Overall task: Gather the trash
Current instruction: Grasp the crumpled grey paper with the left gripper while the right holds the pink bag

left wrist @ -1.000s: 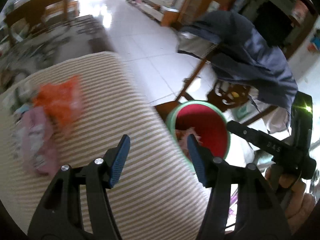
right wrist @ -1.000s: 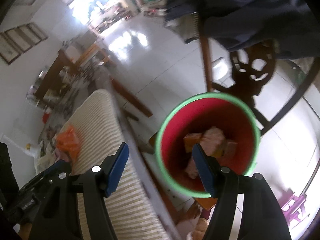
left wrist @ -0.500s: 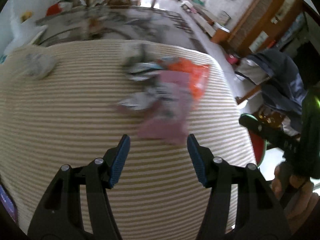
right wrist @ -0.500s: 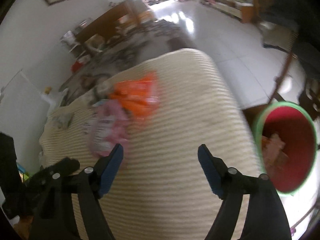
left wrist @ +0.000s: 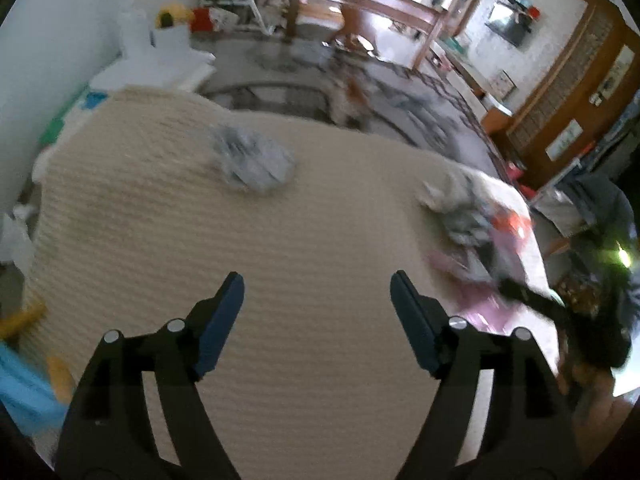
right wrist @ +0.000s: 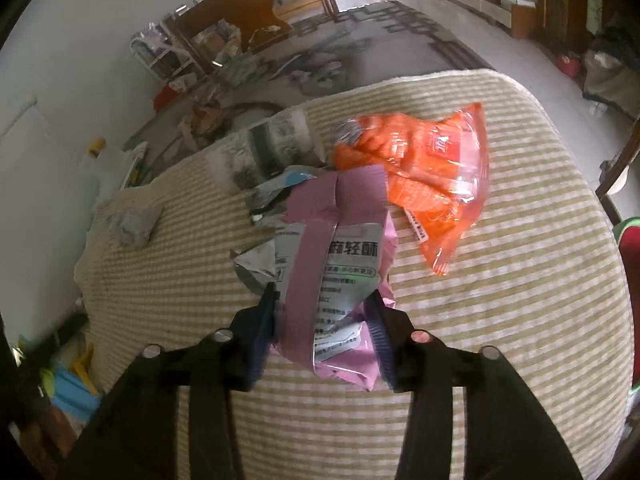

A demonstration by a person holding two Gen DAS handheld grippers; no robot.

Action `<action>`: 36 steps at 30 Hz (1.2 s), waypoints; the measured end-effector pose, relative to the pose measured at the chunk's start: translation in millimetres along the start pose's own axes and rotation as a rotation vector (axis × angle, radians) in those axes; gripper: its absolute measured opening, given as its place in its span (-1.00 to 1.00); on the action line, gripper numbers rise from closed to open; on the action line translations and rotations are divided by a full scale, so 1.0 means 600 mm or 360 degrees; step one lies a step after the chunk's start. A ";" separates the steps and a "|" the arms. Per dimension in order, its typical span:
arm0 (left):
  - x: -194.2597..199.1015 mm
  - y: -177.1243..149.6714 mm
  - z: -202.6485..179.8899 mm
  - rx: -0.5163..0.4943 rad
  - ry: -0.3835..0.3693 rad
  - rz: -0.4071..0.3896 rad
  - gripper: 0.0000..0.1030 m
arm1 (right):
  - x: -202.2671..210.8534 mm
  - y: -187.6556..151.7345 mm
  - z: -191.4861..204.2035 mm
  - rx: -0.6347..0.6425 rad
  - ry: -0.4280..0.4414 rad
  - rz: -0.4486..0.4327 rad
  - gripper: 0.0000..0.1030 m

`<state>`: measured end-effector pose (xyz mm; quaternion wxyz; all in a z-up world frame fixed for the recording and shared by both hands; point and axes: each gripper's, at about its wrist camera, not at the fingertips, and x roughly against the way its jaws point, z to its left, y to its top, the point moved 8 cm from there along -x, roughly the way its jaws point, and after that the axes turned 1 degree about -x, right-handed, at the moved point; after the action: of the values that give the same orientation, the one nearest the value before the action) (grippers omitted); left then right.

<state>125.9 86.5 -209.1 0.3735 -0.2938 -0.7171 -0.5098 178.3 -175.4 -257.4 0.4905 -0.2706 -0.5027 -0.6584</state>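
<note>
A pink snack wrapper [right wrist: 340, 256] lies on the striped tablecloth [right wrist: 500, 320], with my right gripper [right wrist: 322, 312] closing around its near end, fingers touching both sides. An orange snack bag [right wrist: 424, 168] lies just behind it, beside grey foil scraps [right wrist: 256, 268] and a printed paper piece [right wrist: 272, 148]. A crumpled grey wad [right wrist: 134, 224] sits at the left; it also shows in the left wrist view [left wrist: 252, 158]. My left gripper [left wrist: 318, 300] is open and empty above bare cloth. The red bin's green rim [right wrist: 628, 228] peeks at the right edge.
The table drops off at the right towards the bin. A chair draped with dark cloth [left wrist: 600, 208] stands beyond the table's right side. Clutter and blue and yellow items [right wrist: 72, 388] lie off the left edge. My right gripper's body [left wrist: 560, 312] shows in the left wrist view.
Both grippers swung from over the red bin back over the table. My right gripper dropped onto the pink wrapper and narrowed around it. My left gripper turned left towards the grey wad.
</note>
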 end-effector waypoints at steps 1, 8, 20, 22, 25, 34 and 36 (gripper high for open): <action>-0.004 0.010 0.010 0.0007 0.0008 -0.0006 0.43 | 0.004 -0.004 0.004 -0.0008 0.0008 -0.0002 -0.21; -0.080 0.088 0.081 0.0136 0.0040 0.0018 0.43 | 0.069 -0.080 0.018 -0.0062 0.0037 -0.0025 -0.20; -0.177 0.096 0.077 0.0063 0.0027 0.0211 -0.15 | 0.118 -0.134 0.000 -0.0171 -0.0040 -0.0077 -0.19; -0.174 0.093 0.077 0.0046 0.0028 0.0208 -0.34 | 0.114 -0.136 0.004 -0.0166 -0.0035 -0.0068 -0.19; -0.156 0.087 0.070 0.0015 -0.0014 0.0189 -0.36 | 0.106 -0.137 0.012 -0.0151 -0.0029 -0.0050 -0.19; -0.070 0.062 0.024 -0.0029 -0.0157 0.0067 -0.36 | 0.099 -0.137 0.028 -0.0117 -0.0009 -0.0036 -0.18; -0.049 0.051 0.010 -0.0033 -0.0200 0.0053 -0.36 | 0.100 -0.138 0.028 -0.0119 -0.0010 -0.0038 -0.17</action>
<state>165.3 100.3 -219.4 0.3330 -0.3411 -0.7288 -0.4915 77.9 -181.0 -233.6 0.4706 -0.2849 -0.4824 -0.6817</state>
